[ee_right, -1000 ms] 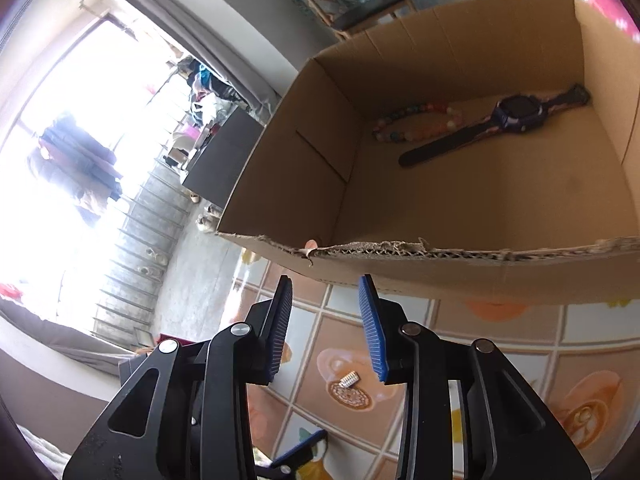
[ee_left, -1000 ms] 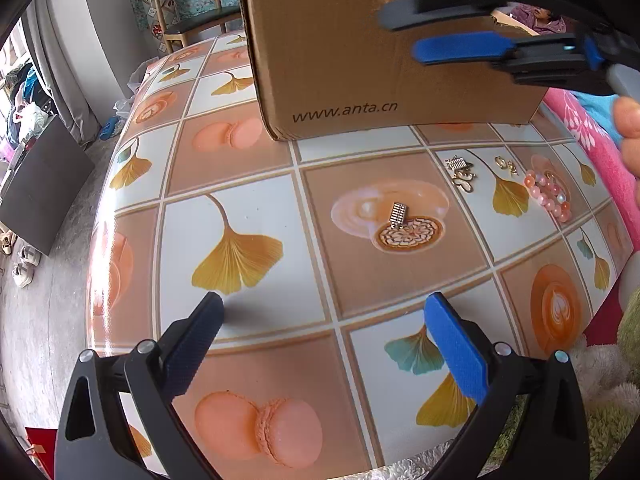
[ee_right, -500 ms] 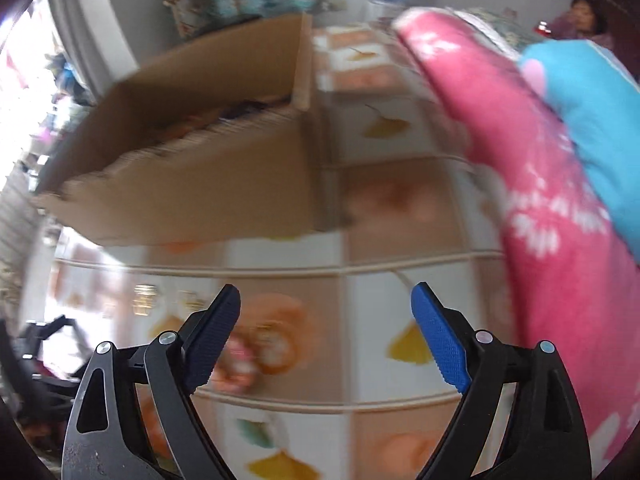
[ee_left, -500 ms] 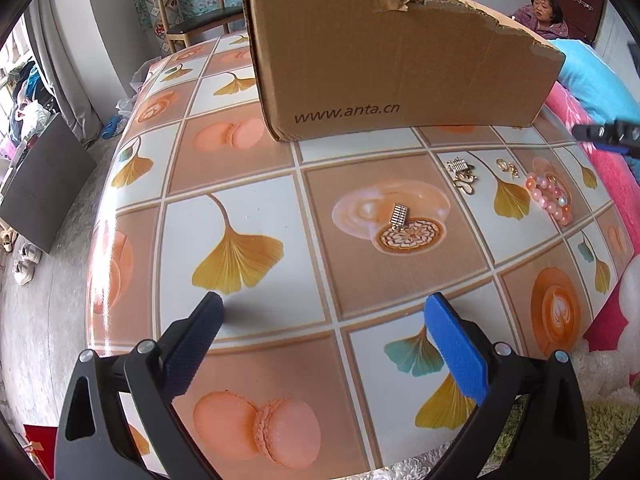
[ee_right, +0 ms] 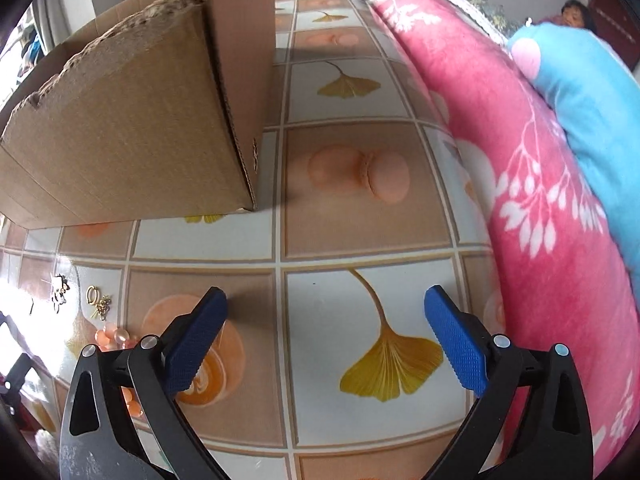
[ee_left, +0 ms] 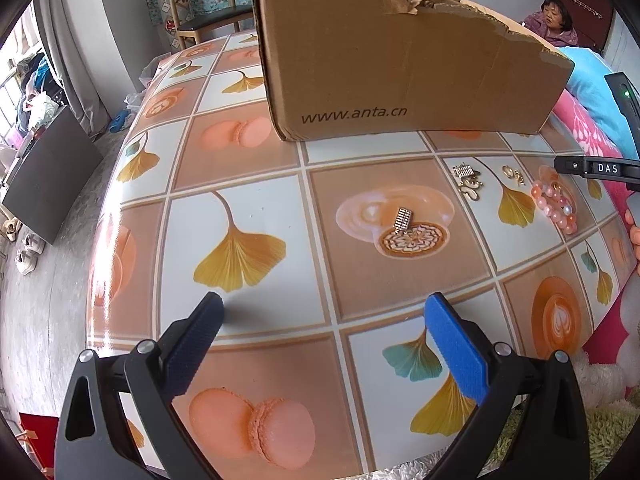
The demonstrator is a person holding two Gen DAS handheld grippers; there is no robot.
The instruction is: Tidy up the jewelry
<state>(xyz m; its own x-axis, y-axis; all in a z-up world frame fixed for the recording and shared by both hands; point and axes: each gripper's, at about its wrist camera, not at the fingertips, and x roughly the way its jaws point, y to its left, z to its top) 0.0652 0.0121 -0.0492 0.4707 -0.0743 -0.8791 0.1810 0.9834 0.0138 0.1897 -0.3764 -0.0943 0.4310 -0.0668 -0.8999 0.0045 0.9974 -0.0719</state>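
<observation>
My left gripper [ee_left: 324, 308] hangs open over the tiled tabletop [ee_left: 240, 200], with nothing between its blue pads. Ahead of it lies a small gold charm [ee_left: 402, 220]. Further right are a gold brooch [ee_left: 466, 178], gold earrings [ee_left: 512, 174] and a pink bead bracelet [ee_left: 556, 204]. The cardboard box [ee_left: 400, 60] stands behind them. My right gripper [ee_right: 326, 300] points down at bare tabletop right of the box [ee_right: 132, 120]; its jaws are opening and hold nothing. The earrings [ee_right: 96, 300] and pink beads [ee_right: 114, 336] lie to its left.
A pink floral blanket [ee_right: 520, 160] and a blue pillow [ee_right: 580, 92] bulge along the table's right side. A wooden chair [ee_left: 200, 12] stands beyond the far edge. A person [ee_left: 554, 20] sits at the back right. A dark cabinet [ee_left: 48, 176] stands on the floor to the left.
My right gripper has swung from over the box's open top to the right and down over the table, and its jaws have spread wide. The left gripper has stayed still.
</observation>
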